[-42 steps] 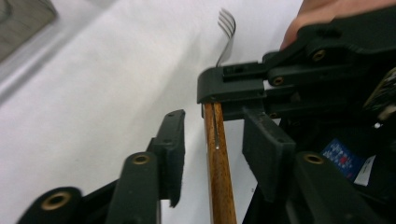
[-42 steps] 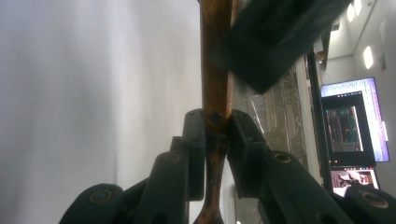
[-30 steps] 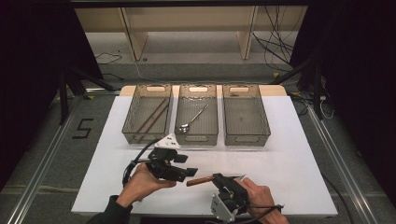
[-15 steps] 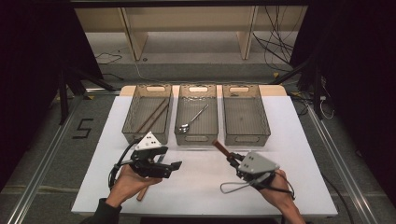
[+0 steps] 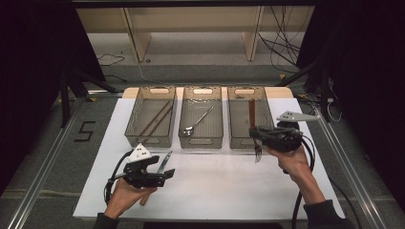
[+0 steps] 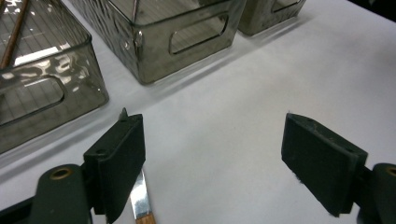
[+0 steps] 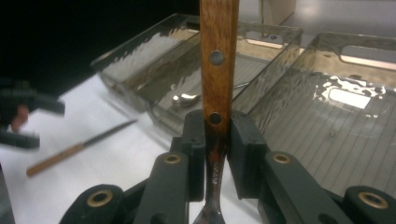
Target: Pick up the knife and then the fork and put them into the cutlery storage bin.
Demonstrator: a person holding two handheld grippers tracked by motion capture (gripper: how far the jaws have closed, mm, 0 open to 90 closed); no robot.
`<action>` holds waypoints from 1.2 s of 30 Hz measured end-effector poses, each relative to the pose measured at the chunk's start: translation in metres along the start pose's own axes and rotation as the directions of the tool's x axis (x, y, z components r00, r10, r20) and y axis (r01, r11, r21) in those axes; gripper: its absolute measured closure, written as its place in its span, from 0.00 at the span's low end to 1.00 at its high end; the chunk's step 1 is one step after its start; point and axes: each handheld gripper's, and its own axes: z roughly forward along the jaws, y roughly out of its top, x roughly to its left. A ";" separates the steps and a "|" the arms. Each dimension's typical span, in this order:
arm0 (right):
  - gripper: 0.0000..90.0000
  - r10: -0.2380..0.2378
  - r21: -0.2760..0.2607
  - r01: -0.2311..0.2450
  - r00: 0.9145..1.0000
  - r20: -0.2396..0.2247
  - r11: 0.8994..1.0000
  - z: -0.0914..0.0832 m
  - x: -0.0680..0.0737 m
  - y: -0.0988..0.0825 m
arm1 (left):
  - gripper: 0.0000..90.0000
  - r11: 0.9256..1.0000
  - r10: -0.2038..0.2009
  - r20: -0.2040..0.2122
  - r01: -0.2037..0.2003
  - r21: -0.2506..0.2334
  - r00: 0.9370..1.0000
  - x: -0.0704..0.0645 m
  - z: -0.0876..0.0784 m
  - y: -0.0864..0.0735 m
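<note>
Two grippers are working apart: the right gripper (image 5: 261, 138) is clamping a wooden-handled fork (image 5: 252, 125) at the empty right bin (image 5: 243, 141), needing lowering before release, while the left gripper (image 5: 160, 172), jaws having just widened, is straddling the knife (image 5: 164, 163) on the table (image 5: 229, 186).

The fork (image 7: 218, 60) has a glossy brown wooden handle with metal rivets and a polished steel neck. Near the middle bin (image 5: 202, 118), the knife (image 5: 162, 164) shows a bright steel blade and matt wooden handle. All three bins are smoky translucent plastic, ribbed and glossy. The table cover (image 5: 229, 186) is matt white. Jaw pads look matt black rubber.
</note>
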 end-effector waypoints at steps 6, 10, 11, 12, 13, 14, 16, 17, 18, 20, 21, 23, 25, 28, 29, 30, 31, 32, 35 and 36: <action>0.87 0.113 -0.006 -0.113 0.994 -0.006 0.994 0.009 -0.022 0.018 | 0.23 1.000 -0.010 -0.027 0.011 0.028 1.000 0.005 0.003 -0.008; 0.87 0.155 -0.006 -0.155 0.988 0.015 0.988 0.017 -0.033 0.029 | 0.23 1.000 -0.017 -0.044 0.018 0.015 0.999 0.007 0.002 -0.011; 0.87 0.165 -0.005 -0.165 0.986 0.023 0.986 0.019 -0.035 0.032 | 0.23 1.000 -0.022 -0.045 0.022 0.013 0.999 0.007 0.001 -0.011; 0.87 0.172 -0.007 -0.172 0.985 0.029 0.985 0.022 -0.038 0.034 | 0.23 1.000 -0.022 -0.046 0.023 0.014 0.999 0.007 0.001 -0.012; 0.87 0.180 -0.007 -0.180 0.983 0.042 0.984 0.024 -0.040 0.037 | 0.23 1.000 -0.027 -0.047 0.028 0.014 0.999 0.007 0.002 -0.012; 0.87 0.184 -0.005 -0.184 0.981 0.057 0.983 0.027 -0.042 0.039 | 0.23 0.999 -0.027 -0.047 0.027 0.016 0.999 0.007 0.002 -0.013; 0.87 0.198 -0.004 -0.198 0.978 0.070 0.980 0.032 -0.047 0.043 | 0.23 0.999 -0.022 -0.048 0.023 0.022 0.999 0.007 0.002 -0.013; 0.87 0.204 -0.002 -0.205 0.976 0.078 0.979 0.035 -0.049 0.045 | 0.23 0.999 -0.023 -0.047 0.024 0.022 0.999 0.007 0.002 -0.013; 0.87 0.205 -0.002 -0.206 0.975 0.090 0.979 0.037 -0.050 0.047 | 0.23 0.999 -0.022 -0.047 0.023 0.022 0.999 0.007 0.003 -0.013; 0.87 0.219 0.000 -0.221 0.970 0.101 0.975 0.042 -0.053 0.050 | 0.23 1.000 -0.020 -0.047 0.021 0.023 0.999 0.007 0.003 -0.013; 0.87 0.222 0.000 -0.224 0.969 0.111 0.975 0.045 -0.055 0.051 | 0.23 1.000 -0.020 -0.048 0.022 0.023 0.999 0.007 0.003 -0.013; 0.87 0.237 -0.005 -0.239 0.964 0.121 0.971 0.050 -0.058 0.053 | 0.23 0.999 -0.022 -0.047 0.023 0.027 0.999 0.008 0.003 -0.014; 0.87 0.247 -0.008 -0.248 0.959 0.140 0.969 0.055 -0.061 0.055 | 0.23 0.999 -0.022 -0.051 0.024 0.031 0.998 0.007 0.003 -0.014; 0.87 0.247 0.007 -0.252 0.953 0.176 0.968 0.064 -0.065 0.057 | 0.22 0.999 -0.023 -0.054 0.024 0.031 0.998 0.007 0.003 -0.014; 0.87 0.249 0.011 -0.256 0.951 0.182 0.967 0.066 -0.066 0.057 | 0.22 0.999 -0.022 -0.055 0.024 0.029 0.998 0.008 0.003 -0.014; 0.87 0.254 0.016 -0.262 0.948 0.193 0.965 0.069 -0.067 0.057 | 0.22 0.999 -0.023 -0.055 0.024 0.027 0.998 0.008 0.003 -0.015; 0.87 0.255 0.018 -0.264 0.945 0.204 0.964 0.072 -0.068 0.057 | 0.22 0.999 -0.026 -0.054 0.028 0.024 0.998 0.007 0.003 -0.015; 0.87 0.258 0.020 -0.268 0.943 0.209 0.963 0.074 -0.069 0.056 | 0.22 0.999 -0.027 -0.054 0.028 0.023 0.998 0.007 0.003 -0.015; 0.87 0.258 0.038 -0.274 0.936 0.238 0.961 0.082 -0.072 0.055 | 0.22 1.000 -0.021 -0.052 0.022 0.023 0.998 0.008 0.003 -0.016; 0.87 0.254 0.048 -0.274 0.934 0.250 0.961 0.085 -0.072 0.055 | 0.21 1.000 -0.020 -0.052 0.022 0.023 0.998 0.008 0.003 -0.016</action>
